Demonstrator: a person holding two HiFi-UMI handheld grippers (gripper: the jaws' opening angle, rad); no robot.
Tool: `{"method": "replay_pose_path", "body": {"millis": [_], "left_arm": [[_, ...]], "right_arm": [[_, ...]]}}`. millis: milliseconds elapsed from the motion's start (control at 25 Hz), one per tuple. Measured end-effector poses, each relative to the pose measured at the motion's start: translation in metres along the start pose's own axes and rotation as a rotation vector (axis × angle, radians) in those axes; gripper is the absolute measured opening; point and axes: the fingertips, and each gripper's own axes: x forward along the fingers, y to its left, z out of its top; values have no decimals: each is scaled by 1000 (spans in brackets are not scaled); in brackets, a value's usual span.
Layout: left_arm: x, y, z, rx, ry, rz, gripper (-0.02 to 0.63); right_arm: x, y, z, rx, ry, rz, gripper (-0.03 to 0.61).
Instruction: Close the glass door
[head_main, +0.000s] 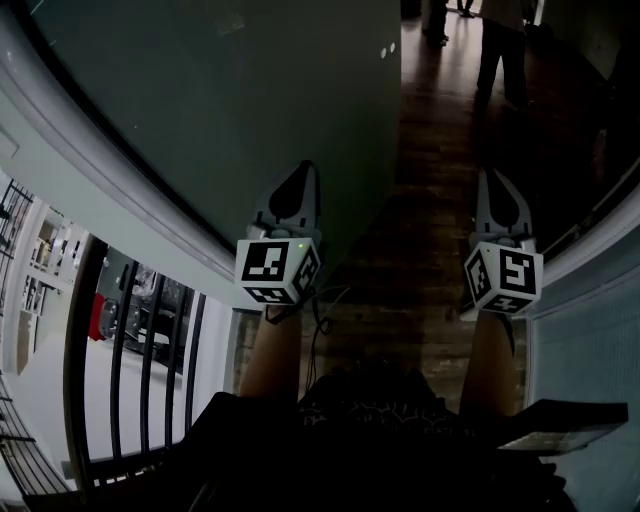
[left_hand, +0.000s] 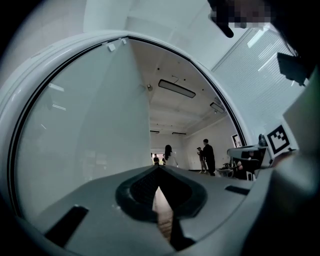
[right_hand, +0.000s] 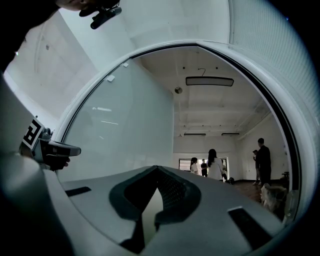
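The glass door (head_main: 250, 100) is a large frosted panel that fills the upper left of the head view, and its free edge runs down toward my left hand. My left gripper (head_main: 304, 168) points forward right at that edge, jaws shut with nothing between them; whether it touches the glass I cannot tell. In the left gripper view the door (left_hand: 85, 140) fills the left side, and the left gripper (left_hand: 159, 168) tips meet. My right gripper (head_main: 492, 176) is shut and empty in the open doorway over the wooden floor (head_main: 420, 240). The right gripper view shows the door (right_hand: 130, 135) on the left beyond the right gripper (right_hand: 157, 169).
A white curved door frame (head_main: 100, 190) borders the door on the left, with black window bars (head_main: 140, 340) below it. A white wall (head_main: 590, 340) closes the right side. People (head_main: 500, 50) stand far inside the room (right_hand: 262, 157).
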Motion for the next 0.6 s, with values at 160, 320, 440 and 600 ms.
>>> {"method": "replay_pose_path", "body": {"millis": [160,320,440,600], "left_arm": [[0,5,-1,-8,-3,17,2],[1,8,0,-12,1,28,2],[19,11,-4,-12,4,48,2],[52,11,-11,-12,13,76,2]], "right_arm": [[4,5,-2,-7,8,13,2],[11,4,0,-7,9,25,2],[33,-6,-7,-6,13,43,2],[71,-23,-21,1,18,79,2]]}}
